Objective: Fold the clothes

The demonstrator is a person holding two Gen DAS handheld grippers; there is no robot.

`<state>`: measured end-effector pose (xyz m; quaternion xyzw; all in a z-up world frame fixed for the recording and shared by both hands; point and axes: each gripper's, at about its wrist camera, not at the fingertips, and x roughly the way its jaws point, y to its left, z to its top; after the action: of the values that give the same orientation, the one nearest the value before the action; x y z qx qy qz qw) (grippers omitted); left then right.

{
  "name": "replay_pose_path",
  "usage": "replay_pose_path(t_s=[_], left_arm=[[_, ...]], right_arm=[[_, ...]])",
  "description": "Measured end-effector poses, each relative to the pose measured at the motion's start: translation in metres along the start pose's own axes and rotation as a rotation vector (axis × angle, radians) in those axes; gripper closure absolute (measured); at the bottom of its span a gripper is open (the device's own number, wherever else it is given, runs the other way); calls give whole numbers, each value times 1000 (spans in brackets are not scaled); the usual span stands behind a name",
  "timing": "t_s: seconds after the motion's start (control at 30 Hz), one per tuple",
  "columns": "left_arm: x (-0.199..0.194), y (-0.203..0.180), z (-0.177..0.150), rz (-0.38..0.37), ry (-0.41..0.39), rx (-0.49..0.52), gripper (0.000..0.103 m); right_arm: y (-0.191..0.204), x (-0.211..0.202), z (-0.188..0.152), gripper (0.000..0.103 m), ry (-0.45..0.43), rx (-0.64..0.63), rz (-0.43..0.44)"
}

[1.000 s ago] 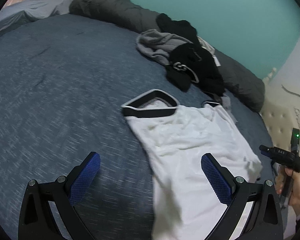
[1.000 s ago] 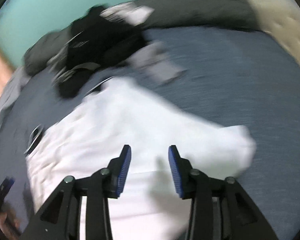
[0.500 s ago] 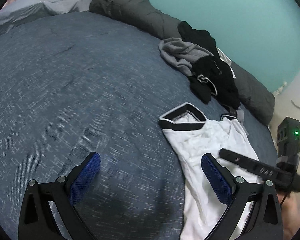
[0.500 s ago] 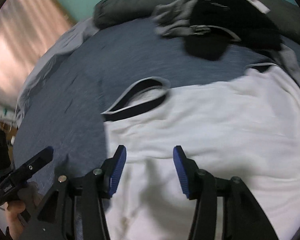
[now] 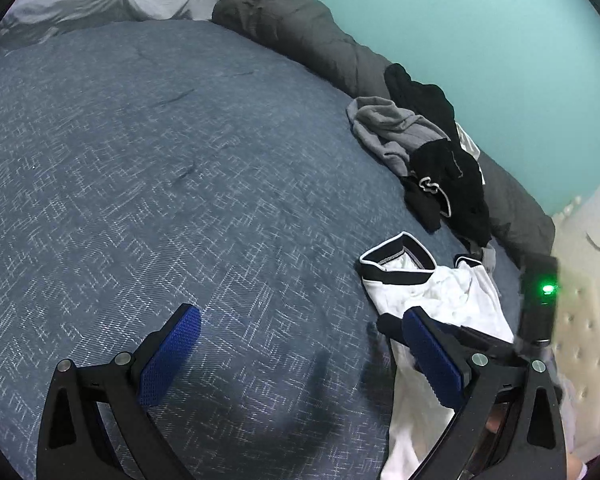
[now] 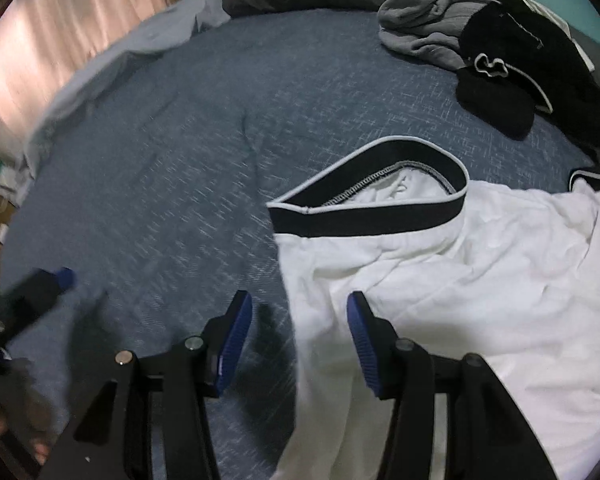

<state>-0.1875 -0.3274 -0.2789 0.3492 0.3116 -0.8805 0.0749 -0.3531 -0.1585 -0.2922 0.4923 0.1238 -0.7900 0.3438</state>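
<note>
A white T-shirt with black trim [image 6: 480, 280] lies spread on the blue bed cover, its black sleeve cuff [image 6: 364, 208] standing open at the left edge. My right gripper [image 6: 298, 336] is open and empty, low over the shirt's left edge just below the cuff. In the left wrist view the shirt [image 5: 440, 300] lies at the lower right. My left gripper [image 5: 300, 356] is wide open and empty above bare bed cover, left of the shirt. The right gripper's body shows beside it [image 5: 536, 304].
A pile of black and grey clothes [image 5: 428, 152] lies at the far side of the bed [image 5: 140, 168], also in the right wrist view [image 6: 480, 40]. A dark grey rolled duvet [image 5: 300, 28] runs along the teal wall. A padded headboard [image 5: 588, 300] is at the right.
Both views swung left across the bed. The left gripper moved off the shirt onto bare cover. The right gripper moved from the shirt's middle toward its left edge and opened wider.
</note>
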Motion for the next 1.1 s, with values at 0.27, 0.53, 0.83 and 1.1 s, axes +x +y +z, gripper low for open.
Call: replay_pose_path(t_s=[0.27,0.53,0.83,1.1], left_arm=[[0,-3,-1,-9,1,0,0],[-1,-18,-3,-17,-8,27,0],[6,-56,-13,-40,4,99,0],[19,-90,-32,-51,37,179,0]], right_arm=[[-18,-5,2,99,-17,-27,-39],[-103,-112,-1,99,-209,129,-16],[-213,-250,-62,100,-355,261,-134],[-318,-334,-148,100,-416,430,-284]])
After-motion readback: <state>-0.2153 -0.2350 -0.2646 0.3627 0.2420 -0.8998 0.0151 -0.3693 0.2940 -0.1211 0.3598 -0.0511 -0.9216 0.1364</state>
